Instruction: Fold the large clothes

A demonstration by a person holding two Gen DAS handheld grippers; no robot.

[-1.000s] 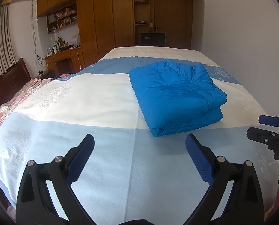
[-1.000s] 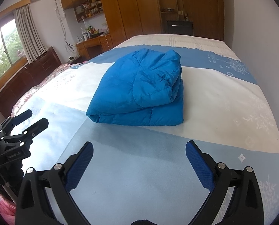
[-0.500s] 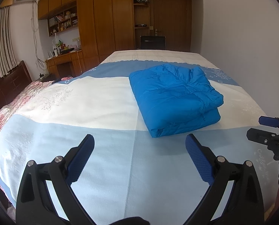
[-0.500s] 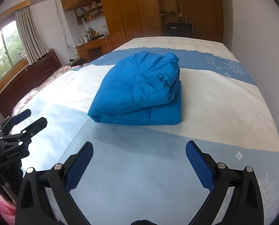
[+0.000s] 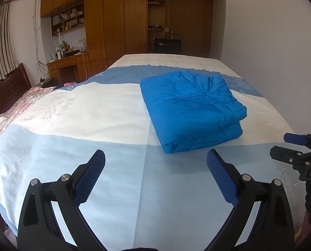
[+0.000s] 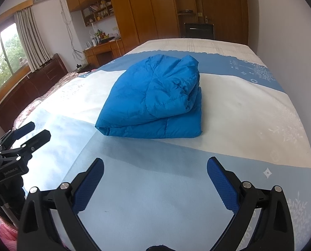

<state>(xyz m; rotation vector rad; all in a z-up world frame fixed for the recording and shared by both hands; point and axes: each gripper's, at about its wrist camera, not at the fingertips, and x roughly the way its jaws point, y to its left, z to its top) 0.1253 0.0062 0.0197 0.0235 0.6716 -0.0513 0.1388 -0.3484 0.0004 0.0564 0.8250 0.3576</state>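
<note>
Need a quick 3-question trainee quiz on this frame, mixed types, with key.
1. True or false: the left gripper is shut on the jacket.
2. The jacket lies: A) spread flat, B) folded into a bundle, C) hanging off the bed.
3. Fill in: the right gripper is ____ and holds nothing.

Key: 1 false, it is open and short of the jacket; 2 B; 3 open.
</note>
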